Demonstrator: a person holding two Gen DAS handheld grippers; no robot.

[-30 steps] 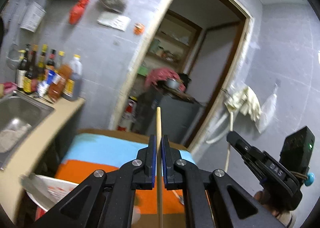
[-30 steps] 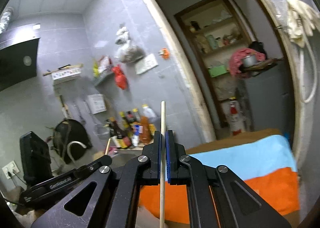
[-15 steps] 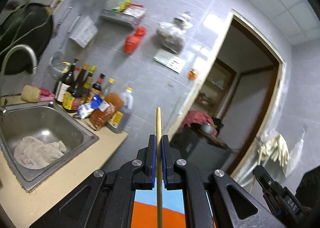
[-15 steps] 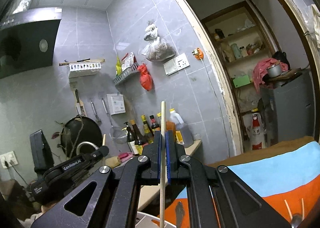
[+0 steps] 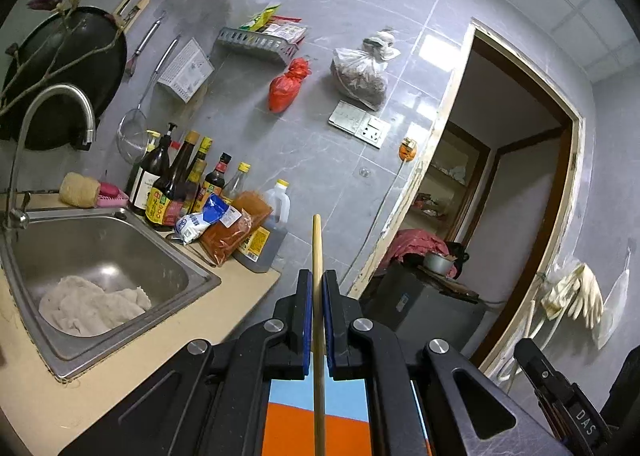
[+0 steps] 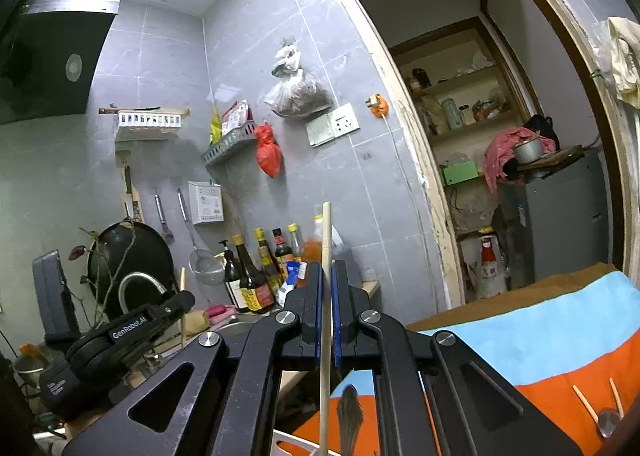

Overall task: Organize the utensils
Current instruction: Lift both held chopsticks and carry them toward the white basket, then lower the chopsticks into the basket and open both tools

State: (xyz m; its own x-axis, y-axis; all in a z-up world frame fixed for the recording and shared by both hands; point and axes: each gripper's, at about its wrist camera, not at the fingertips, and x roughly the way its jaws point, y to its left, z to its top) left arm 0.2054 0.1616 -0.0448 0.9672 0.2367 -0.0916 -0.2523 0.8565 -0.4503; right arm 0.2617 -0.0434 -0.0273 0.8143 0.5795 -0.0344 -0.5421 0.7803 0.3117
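**Two chopsticks carried above the kitchen counter, one in each claw**

The left claw (image 5: 317, 320) is closed on a wooden chopstick (image 5: 317, 256), which stands between the blue pads and projects past the fingertips. The right claw (image 6: 327, 312) grips a paler chopstick (image 6: 327, 240) in the same way. Both sticks are held in the air, level with the counter region, with the sink (image 5: 120, 256) to the left and the doorway (image 6: 500, 136) to the right.

The step in hand appears to be the carrying of both sticks toward a holder. A white basket (image 6: 152, 121) hangs on the wall, though whether it is the target cannot be told. To do this well, each grip should stay firm so that the thin sticks do not pivot, and the tips should be aligned with the opening before any release.

Counts: chopsticks held, two. On the orange and blue cloth (image 6: 540, 344), two more stick ends (image 6: 585, 404) lie beside a spoon (image 6: 608, 422). Beside the sink stand about seven bottles (image 5: 168, 184) and one large jug (image 5: 268, 240). One cloth lies in the sink. One wok (image 5: 68, 68) hangs on the wall.
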